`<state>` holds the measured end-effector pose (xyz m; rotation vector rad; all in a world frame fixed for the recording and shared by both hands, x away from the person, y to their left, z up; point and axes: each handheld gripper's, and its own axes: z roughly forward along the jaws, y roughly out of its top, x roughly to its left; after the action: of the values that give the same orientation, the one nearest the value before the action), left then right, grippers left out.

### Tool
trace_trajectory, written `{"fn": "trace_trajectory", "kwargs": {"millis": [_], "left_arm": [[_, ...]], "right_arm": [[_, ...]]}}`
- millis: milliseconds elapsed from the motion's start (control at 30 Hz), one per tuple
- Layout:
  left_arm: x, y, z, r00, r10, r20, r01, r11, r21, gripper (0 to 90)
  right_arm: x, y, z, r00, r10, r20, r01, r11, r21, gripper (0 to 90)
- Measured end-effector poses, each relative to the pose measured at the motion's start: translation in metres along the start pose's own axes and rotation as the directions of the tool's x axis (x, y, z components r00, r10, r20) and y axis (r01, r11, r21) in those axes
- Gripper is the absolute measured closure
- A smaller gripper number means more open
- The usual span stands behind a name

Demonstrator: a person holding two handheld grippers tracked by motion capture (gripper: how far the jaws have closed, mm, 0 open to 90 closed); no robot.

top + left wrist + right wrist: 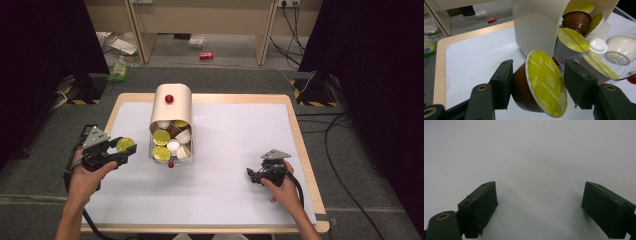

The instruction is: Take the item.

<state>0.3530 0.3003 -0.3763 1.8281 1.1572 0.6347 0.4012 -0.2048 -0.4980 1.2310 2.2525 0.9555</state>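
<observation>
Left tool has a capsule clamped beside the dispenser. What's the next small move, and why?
Probably carry it a little right, toward the open front of the cream capsule dispenser. The left tool is shut on the brown coffee capsule with a yellow-green foil lid, held left of the dispenser's clear tray. The right tool rests open on the white table mat.

the brown capsule (524, 87) sits between the jaws of the left gripper (537, 85), and the left jaw covers part of its side. its yellow lid is cut at the bottom edge. inside the cream dispenser (171, 107) the upper capsules are hidden by the hood. the red can (206, 55) on the floor is too small to read.
</observation>
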Motion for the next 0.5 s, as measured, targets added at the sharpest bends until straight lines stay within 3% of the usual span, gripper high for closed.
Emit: {"fn": "trace_trajectory", "kwargs": {"millis": [233,500], "left_arm": [[0.007,-0.021,0.011,0.9986,-0.053,-0.006,0.053,0.9986,0.007,41.8],[0.011,-0.029,0.02,0.998,-0.059,-0.022,0.059,0.9976,0.035,41.8]], "right_arm": [[0.0,0.0,0.0,1.0,0.0,0.0,0.0,1.0,0.0,13.5],[0.0,0.0,0.0,1.0,0.0,-0.001,0.0,1.0,0.0,13.5]]}}
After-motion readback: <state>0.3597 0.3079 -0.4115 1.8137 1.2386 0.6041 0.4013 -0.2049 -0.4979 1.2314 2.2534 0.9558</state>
